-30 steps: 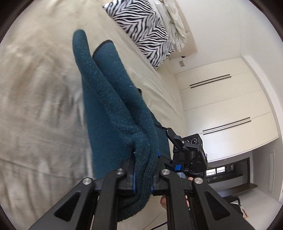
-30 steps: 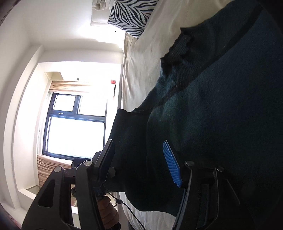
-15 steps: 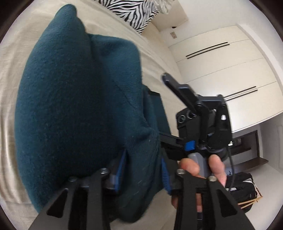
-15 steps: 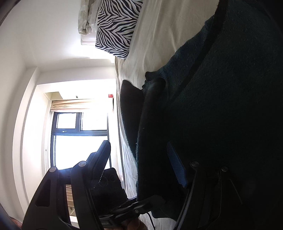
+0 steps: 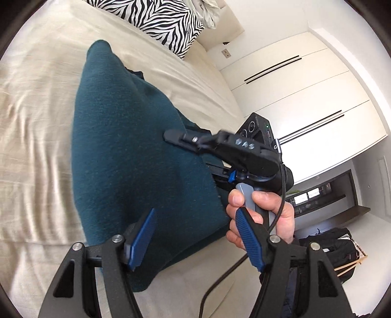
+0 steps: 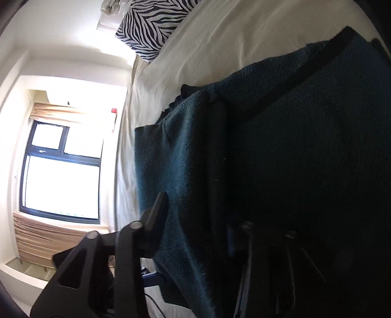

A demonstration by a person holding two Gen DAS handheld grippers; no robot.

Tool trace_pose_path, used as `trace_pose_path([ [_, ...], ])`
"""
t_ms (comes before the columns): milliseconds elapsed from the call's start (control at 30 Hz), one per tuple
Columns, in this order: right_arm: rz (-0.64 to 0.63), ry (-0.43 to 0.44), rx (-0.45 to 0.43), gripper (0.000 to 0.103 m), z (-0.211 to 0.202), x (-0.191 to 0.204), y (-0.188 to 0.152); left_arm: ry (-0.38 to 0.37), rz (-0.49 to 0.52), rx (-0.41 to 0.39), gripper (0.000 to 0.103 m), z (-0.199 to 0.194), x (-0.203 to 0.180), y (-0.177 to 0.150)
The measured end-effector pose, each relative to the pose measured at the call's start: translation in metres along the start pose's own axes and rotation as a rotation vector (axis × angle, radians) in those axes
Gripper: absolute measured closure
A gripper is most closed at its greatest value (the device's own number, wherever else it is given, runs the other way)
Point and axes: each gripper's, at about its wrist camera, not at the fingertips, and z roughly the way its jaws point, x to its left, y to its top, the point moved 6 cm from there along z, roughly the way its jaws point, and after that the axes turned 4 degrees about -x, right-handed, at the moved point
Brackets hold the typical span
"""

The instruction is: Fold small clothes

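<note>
So the teal sweater [image 5: 136, 156] is lying folded over on the cream bedsheet [image 5: 36, 127], with its long doubled edge running up toward the zebra pillow [image 5: 156, 17] at the head of the bed. My left claw [image 5: 195, 238] is hanging spread wide right above the near end of the bundle, blue pads [image 5: 143, 236] apart with nothing between them. The left pad is sitting over the knit, the right one is off past its edge, over my other hand.

My right claw [image 6: 195, 230] is coming in from the opposite side. From the left camera I'm seeing one of its black fingers [image 5: 188, 140] lying across the top of the sweater, and my right hand [image 5: 264, 215] is wrapping the grey handle just beside the fabric's edge. From the right camera, a thick fold of the sweater is filling the gap between the fingers, so that claw is looking clamped on the knit, though it's really dark on that side.

The white wardrobe doors [image 5: 305, 97] are standing behind the bed, and the window [image 6: 61, 176] is glowing bright on the other side of the room.
</note>
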Motion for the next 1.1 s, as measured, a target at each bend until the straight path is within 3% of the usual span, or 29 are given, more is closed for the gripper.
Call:
trace_pose_path([
  [100, -0.063, -0.07, -0.025, 0.088, -0.007, 0.003, -0.001, 0.005, 0.007, -0.01, 0.034, -0.003, -0.003, 0.001],
  [300, -0.134, -0.144, -0.084, 0.089, -0.032, 0.004, 0.001, 0.017, 0.006, -0.015, 0.033, -0.011, 0.004, 0.015],
  [633, -0.16, -0.185, -0.193, 0.089, -0.101, -0.022, 0.007, 0.037, 0.048, -0.009, 0.032, 0.0, -0.016, 0.021],
  [900, -0.074, -0.181, -0.23, 0.089, -0.121, -0.066, 0.004, 0.064, 0.105, 0.004, 0.032, 0.015, -0.029, 0.028],
  [1100, -0.074, -0.174, -0.253, 0.089, -0.131, -0.07, -0.006, 0.096, 0.137, 0.001, 0.032, 0.025, -0.03, 0.039],
])
